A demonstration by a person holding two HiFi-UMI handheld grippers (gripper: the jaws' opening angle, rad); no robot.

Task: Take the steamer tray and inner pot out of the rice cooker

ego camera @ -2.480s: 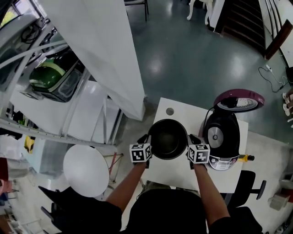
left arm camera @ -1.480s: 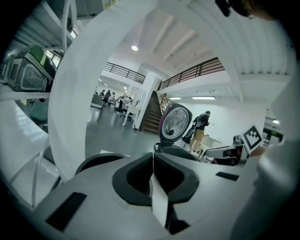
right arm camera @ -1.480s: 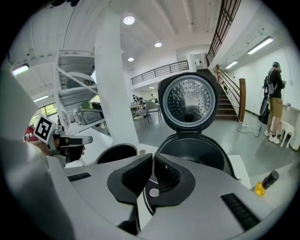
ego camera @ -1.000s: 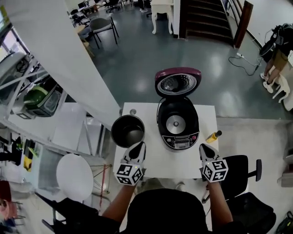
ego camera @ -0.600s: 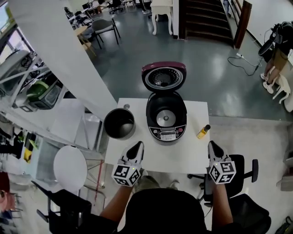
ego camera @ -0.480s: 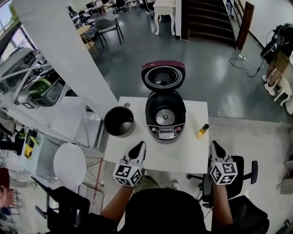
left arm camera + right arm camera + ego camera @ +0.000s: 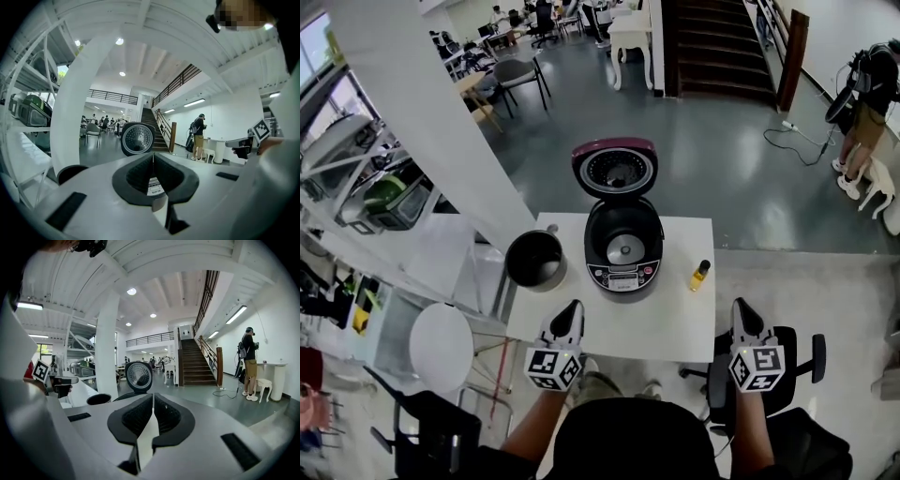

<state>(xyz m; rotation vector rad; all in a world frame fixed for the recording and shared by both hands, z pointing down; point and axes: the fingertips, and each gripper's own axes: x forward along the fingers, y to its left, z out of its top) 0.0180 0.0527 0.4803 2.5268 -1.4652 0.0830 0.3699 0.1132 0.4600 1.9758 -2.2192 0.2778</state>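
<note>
Now the inner pot sits on the white table, just left of the open rice cooker. A small yellow bottle stands on the other side. The left gripper and the right gripper are both shut tight and hold nothing, near the table's front edge.

I see a white worktop standing on the grey floor. On it, the rice cooker sits mid-width towards the far edge, with its lid raised. The dark inner pot stands upright near the cooker, at the left edge. A small yellow bottle stands apart on the cooker's right.
</note>
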